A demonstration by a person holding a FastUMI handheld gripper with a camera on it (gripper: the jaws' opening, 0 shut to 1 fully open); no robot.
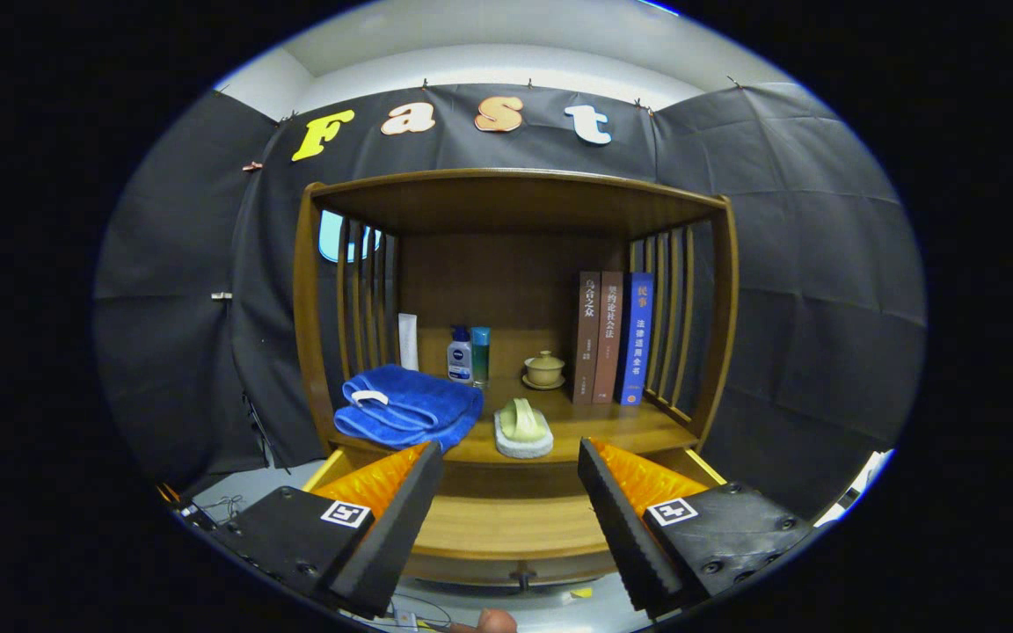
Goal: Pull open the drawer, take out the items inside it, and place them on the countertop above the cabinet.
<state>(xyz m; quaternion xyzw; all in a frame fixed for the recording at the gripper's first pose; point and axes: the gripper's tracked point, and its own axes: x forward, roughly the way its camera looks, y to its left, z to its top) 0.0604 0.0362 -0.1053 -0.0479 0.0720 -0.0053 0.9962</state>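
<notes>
The cabinet (pixel 515 202) stands before me, its drawer (pixel 506 527) pulled out below the countertop (pixel 612 426); the drawer floor I can see between my fingers looks bare, though its side parts are hidden. On the countertop a blue towel (pixel 408 406) lies at the left front edge, three books (pixel 614 338) stand at the right back, bottles (pixel 468 353) and a lidded cup (pixel 544 369) sit at the back, and a green sponge (pixel 523 428) rests at the front edge, likely just taken out. My tongs (pixel 511 510) hang open and empty over the drawer. I judge the emptying nearly done; I should tip down and check the drawer corners before withdrawing.
</notes>
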